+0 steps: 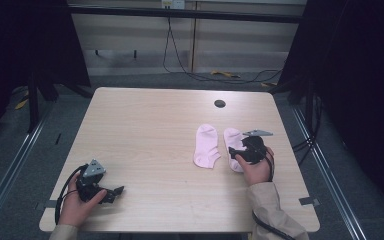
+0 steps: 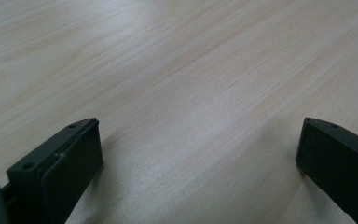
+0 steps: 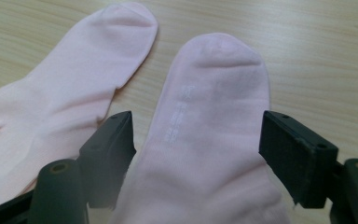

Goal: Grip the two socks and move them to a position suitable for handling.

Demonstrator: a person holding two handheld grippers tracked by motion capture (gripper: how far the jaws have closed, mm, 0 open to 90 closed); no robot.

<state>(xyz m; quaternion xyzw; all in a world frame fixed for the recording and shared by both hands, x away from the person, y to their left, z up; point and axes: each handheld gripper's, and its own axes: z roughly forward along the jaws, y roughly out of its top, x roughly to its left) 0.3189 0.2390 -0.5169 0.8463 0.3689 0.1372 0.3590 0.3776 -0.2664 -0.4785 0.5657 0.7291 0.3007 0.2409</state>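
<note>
The right gripper (image 1: pixel 240 150) sits wide open over the right pink sock (image 3: pixel 214 121). The other pink sock (image 1: pixel 206 145) lies at its nine o'clock. The left gripper (image 1: pixel 115 192) is open too.

Lab recording booth — black curtains (image 1: pixel 365 75), floor rails (image 1: pixel 10 165), bare wooden table (image 1: pixel 150 130), trailing cables (image 1: pixel 180 60)

right gripper (image 3: pixel 196 140): jaws wide apart, straddling right sock (image 3: pixel 214 130) | left sock (image 3: pixel 60 93) just beside, flat | both pink, on table (image 3: pixel 317 56)
</note>
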